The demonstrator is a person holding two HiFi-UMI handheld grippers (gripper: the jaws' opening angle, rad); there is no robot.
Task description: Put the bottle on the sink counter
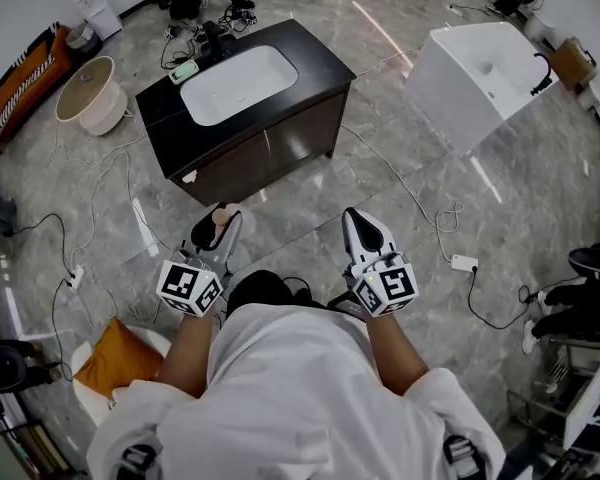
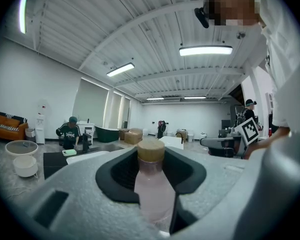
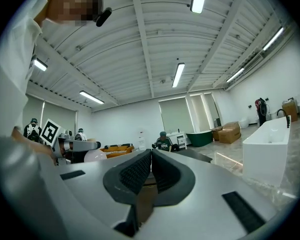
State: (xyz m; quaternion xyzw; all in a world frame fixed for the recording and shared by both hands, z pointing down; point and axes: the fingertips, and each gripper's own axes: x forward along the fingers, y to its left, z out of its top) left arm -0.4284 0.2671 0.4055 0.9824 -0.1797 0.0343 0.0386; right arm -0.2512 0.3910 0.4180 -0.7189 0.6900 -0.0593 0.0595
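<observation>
Two grippers are reaching out level in front of the person, both well short of the sink counter [image 1: 320, 60], with open marble floor [image 1: 310, 208] lying between them and its cabinet front. Opposite the counter's left half, the left gripper [image 1: 220, 226] is pinching a bottle [image 2: 152, 189]. Its dark pads [image 2: 121, 173] are pressing on the pale pink body from both sides, and the bottle is standing upright in the grip with its tan cap [image 2: 151, 151] sticking up above the jaws. The right gripper [image 1: 360, 224], pointing at the floor off the counter's right end, is carrying nothing, and its ribbed pads [image 3: 135, 171] are lying pressed together.

So the carrying step looks to be under way: the bottle is lifted and in hand, but it is not yet at the counter. Across the gap, the dark counter top is showing a white basin [image 1: 238, 83] sunk in its middle. A black tap [image 1: 212, 40] is standing behind the basin, and a small green item [image 1: 184, 70] is lying beside the tap toward the counter's left end.

The next move is probably calling for a walk forward to the counter. The bottle then needs lowering, upright, onto a bare dark strip of the top and not into the basin. The wider strip to the basin's right is looking the freest. Only once the base is resting flat should the left jaws be spreading.
</observation>
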